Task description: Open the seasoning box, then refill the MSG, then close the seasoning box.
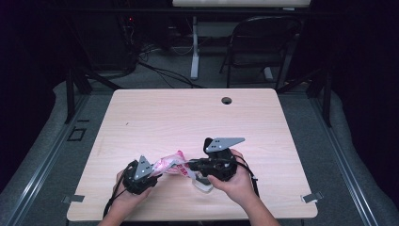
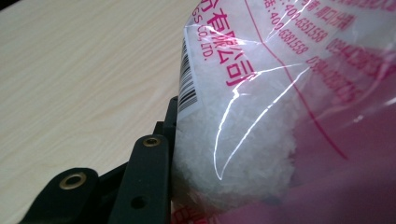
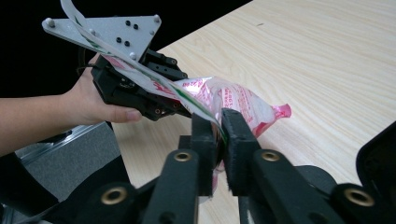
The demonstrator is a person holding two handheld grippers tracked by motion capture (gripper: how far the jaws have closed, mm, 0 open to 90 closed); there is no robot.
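Observation:
A clear plastic bag [image 1: 171, 165] with pink print and white granules hangs just above the wooden table [image 1: 188, 117], near its front edge, stretched between both grippers. My left gripper [image 1: 157, 171] is shut on the bag's full end; the bag [image 2: 243, 140] presses against one black finger [image 2: 147, 182]. My right gripper [image 3: 219, 126] is shut on a thin edge of the bag [image 3: 238, 100]. From that pinch a printed strip of film [image 3: 140, 70] runs up over the left gripper [image 3: 182, 109] and its grey plate. In the high view the right gripper [image 1: 190, 165] points left at the bag.
A small pale object [image 1: 202, 184] lies on the table under the right hand. A cable hole [image 1: 227, 100] sits near the table's far edge. Beyond the table stand a folding chair [image 1: 263, 42] and a white desk leg [image 1: 194, 47] on dark floor.

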